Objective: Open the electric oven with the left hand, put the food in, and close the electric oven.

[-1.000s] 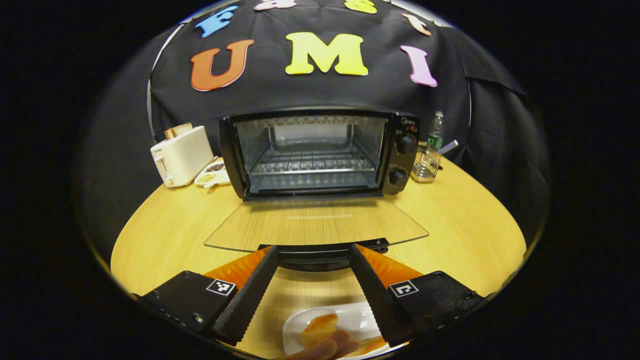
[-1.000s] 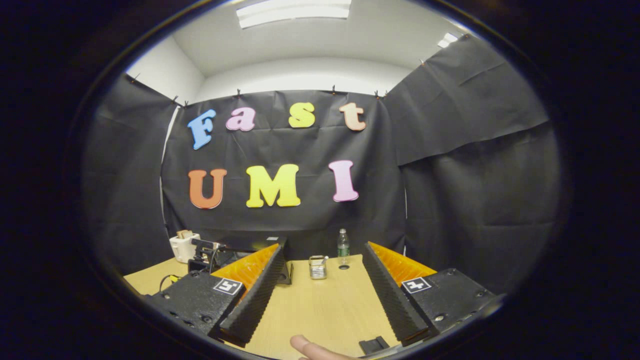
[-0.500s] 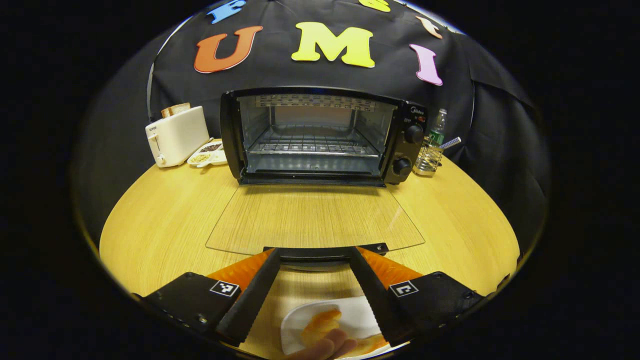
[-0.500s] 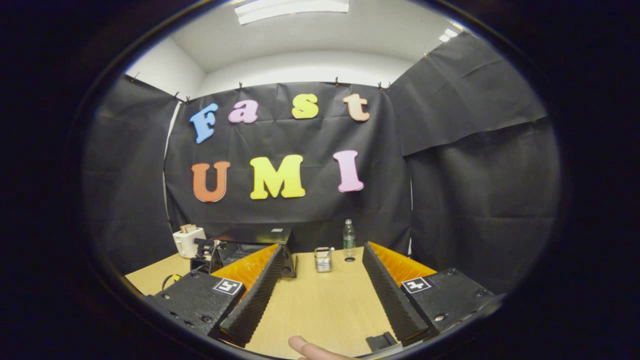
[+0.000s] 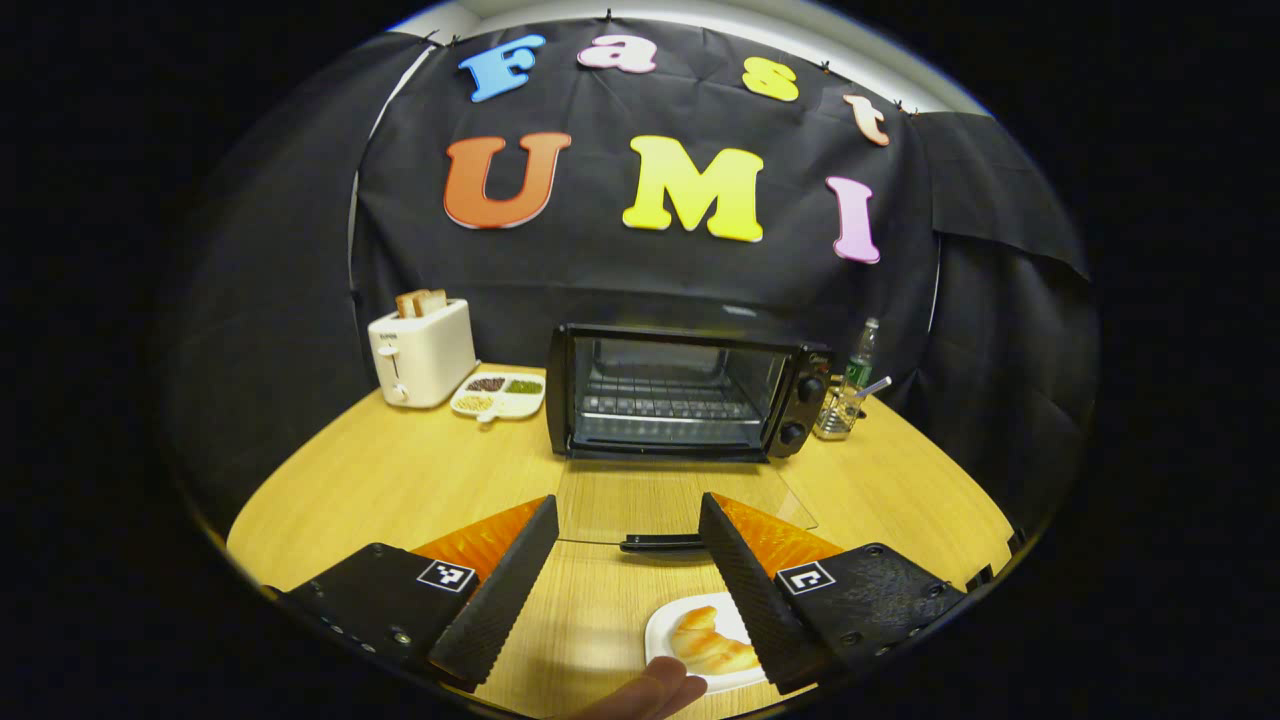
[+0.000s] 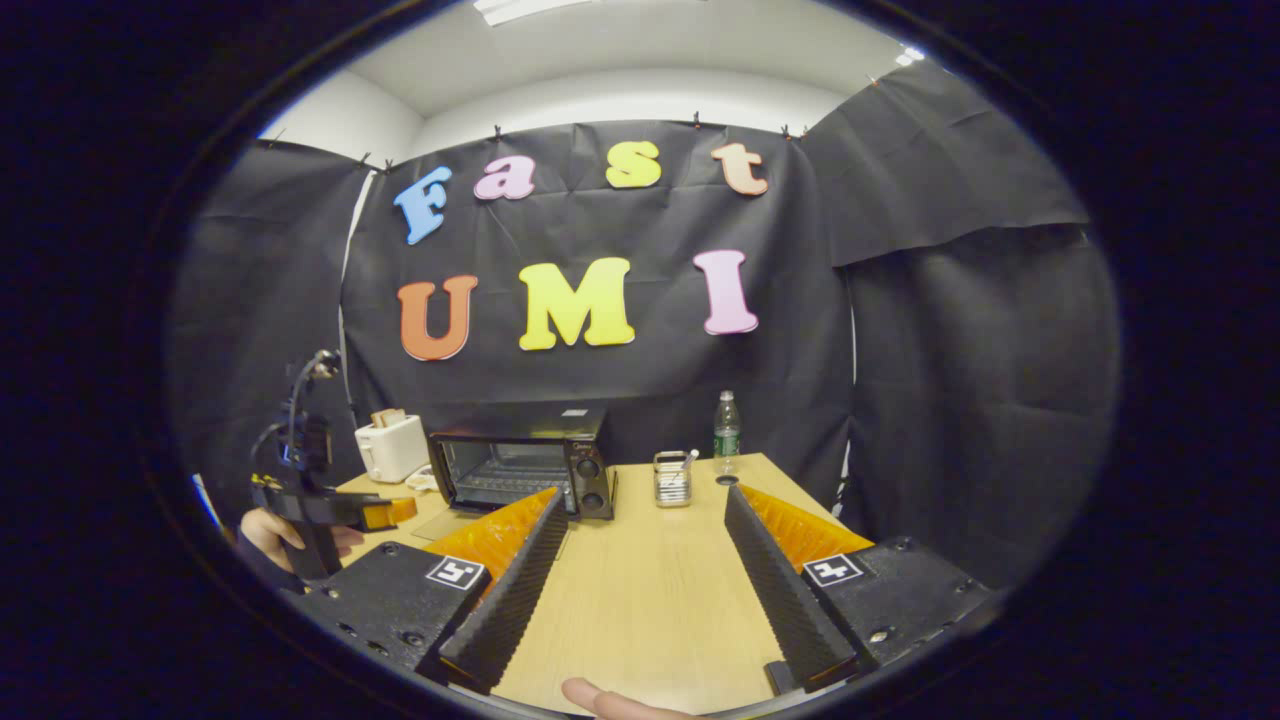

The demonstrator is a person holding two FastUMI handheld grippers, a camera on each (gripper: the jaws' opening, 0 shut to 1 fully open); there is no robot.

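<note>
One electric oven (image 5: 690, 395) is seen at the far side of the wooden table (image 5: 400, 480), black-bodied, with its glass door (image 5: 680, 505) folded flat toward the viewer and a dark handle (image 5: 660, 543) along the door's near edge. Inside the open cavity one wire rack (image 5: 670, 400) is visible; two round knobs (image 5: 800, 410) are stacked on the right-hand control panel. One croissant (image 5: 710, 642), golden-brown and curved, is shown lying on one white plate (image 5: 665, 635) on the table nearer than the door handle, partly hidden behind a finger of the left gripper (image 5: 625, 535). That gripper's two fingers are spread wide and nothing is held between them. One fingertip (image 5: 660, 685) of a person is seen at the lower edge, just beside the plate.

To the left of the oven, one white toaster (image 5: 422, 350) with two slices of bread standing in it and one divided dish (image 5: 497, 396) of three fillings are placed. To the right, one glass holder (image 5: 832, 415) with utensils and one plastic bottle (image 5: 860, 355) are set.

From the right gripper view, the right gripper (image 6: 645, 535) is likewise spread wide and empty above bare tabletop, with the oven (image 6: 520, 465) ahead and to its left; the left gripper (image 6: 320, 500), gripped by a hand (image 6: 265, 535), is seen at far left.
</note>
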